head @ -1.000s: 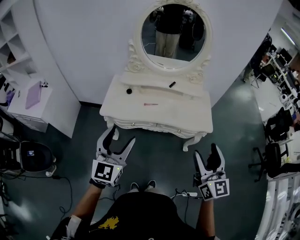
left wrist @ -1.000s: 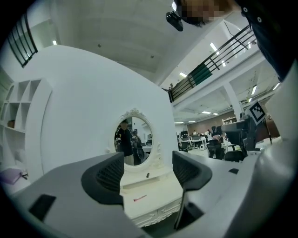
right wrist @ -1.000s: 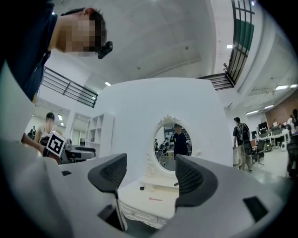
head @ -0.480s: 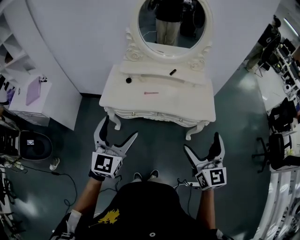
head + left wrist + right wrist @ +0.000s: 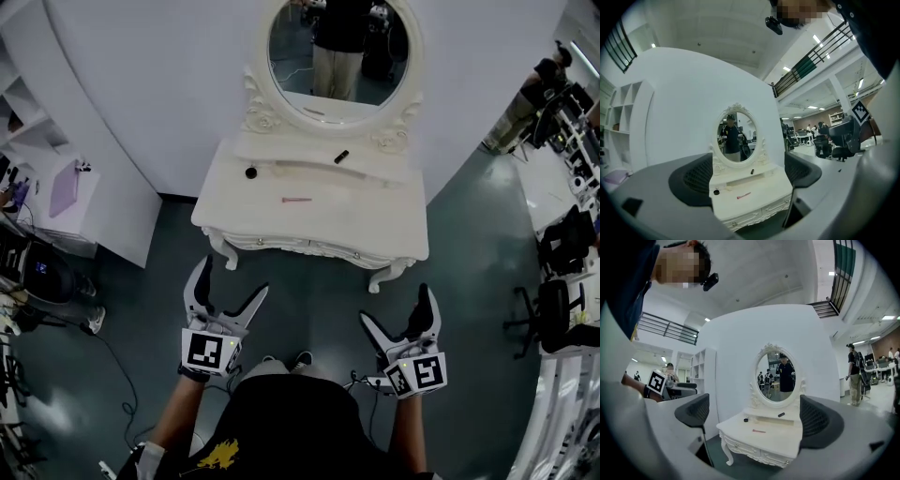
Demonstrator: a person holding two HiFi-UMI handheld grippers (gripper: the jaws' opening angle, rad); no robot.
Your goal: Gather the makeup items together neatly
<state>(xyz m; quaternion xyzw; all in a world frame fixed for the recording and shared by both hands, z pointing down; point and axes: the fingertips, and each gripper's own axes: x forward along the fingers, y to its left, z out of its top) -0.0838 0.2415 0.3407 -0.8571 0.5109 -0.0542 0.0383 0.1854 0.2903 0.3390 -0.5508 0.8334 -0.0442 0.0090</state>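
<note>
Your left gripper [image 5: 232,277] and right gripper [image 5: 395,304] are hanging with jaws just opened wide on nothing, and sweeping hastily, you are risking rolling the thin pencil [image 5: 297,200] off the table [image 5: 375,225].

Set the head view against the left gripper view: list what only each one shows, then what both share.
Head view only: the person's shoes and the yellow print on the shirt. Left gripper view only: the ceiling and an upper-level railing. Both: the white dressing table, its oval mirror, and on it a black round item, a black tube and a pink pencil.
</note>
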